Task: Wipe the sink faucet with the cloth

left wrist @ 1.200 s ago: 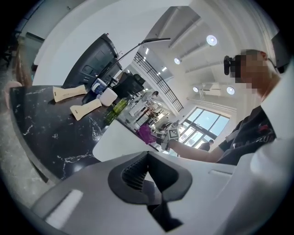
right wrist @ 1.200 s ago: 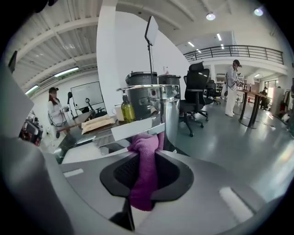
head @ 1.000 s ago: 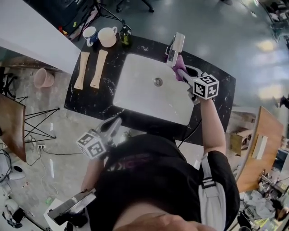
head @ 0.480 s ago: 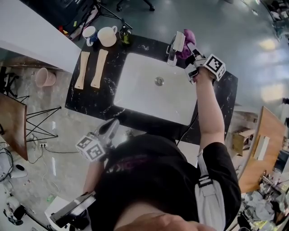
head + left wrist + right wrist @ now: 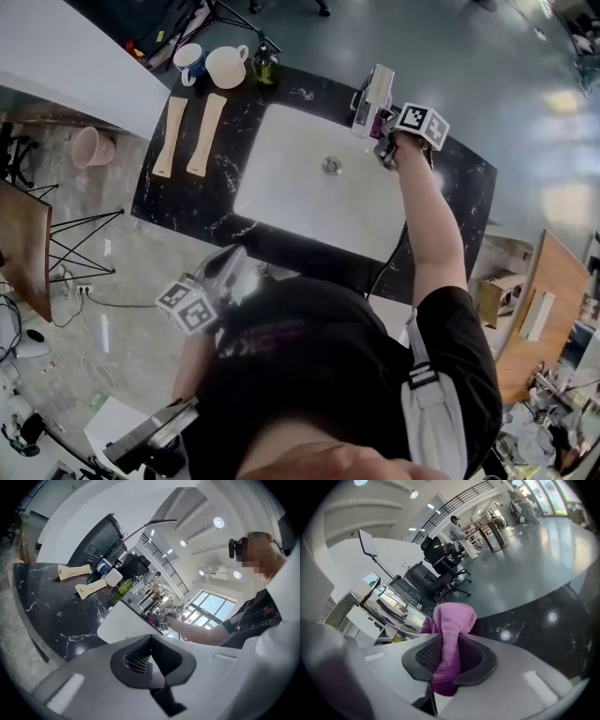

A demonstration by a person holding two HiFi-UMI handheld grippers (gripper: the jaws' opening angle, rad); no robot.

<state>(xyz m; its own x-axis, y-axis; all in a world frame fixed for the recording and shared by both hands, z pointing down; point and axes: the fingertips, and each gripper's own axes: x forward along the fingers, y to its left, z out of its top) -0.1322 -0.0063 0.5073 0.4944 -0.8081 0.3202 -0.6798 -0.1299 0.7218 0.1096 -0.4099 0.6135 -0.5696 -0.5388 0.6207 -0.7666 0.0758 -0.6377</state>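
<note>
The chrome faucet (image 5: 372,97) stands at the far rim of the white sink (image 5: 309,187). My right gripper (image 5: 383,128) is just right of the faucet's base, shut on a purple cloth (image 5: 385,119) that barely shows in the head view. The right gripper view has the cloth (image 5: 449,634) pinched between the jaws of that gripper (image 5: 446,656), bunched at the tips against the shiny faucet (image 5: 377,603). My left gripper (image 5: 230,267) hangs near the person's body, off the counter's near edge. In its own view the left gripper (image 5: 151,657) has its jaws together with nothing in them.
On the black marble counter (image 5: 187,202) left of the sink lie two wooden pieces (image 5: 172,136) (image 5: 206,134). Behind them stand two cups (image 5: 190,58) (image 5: 228,66) and a green bottle (image 5: 266,66). A pink bucket (image 5: 91,147) stands on the floor.
The right gripper carried the cloth from the faucet's near side up over its top, then down to its right side, rolling as it went. The left gripper stayed put.
</note>
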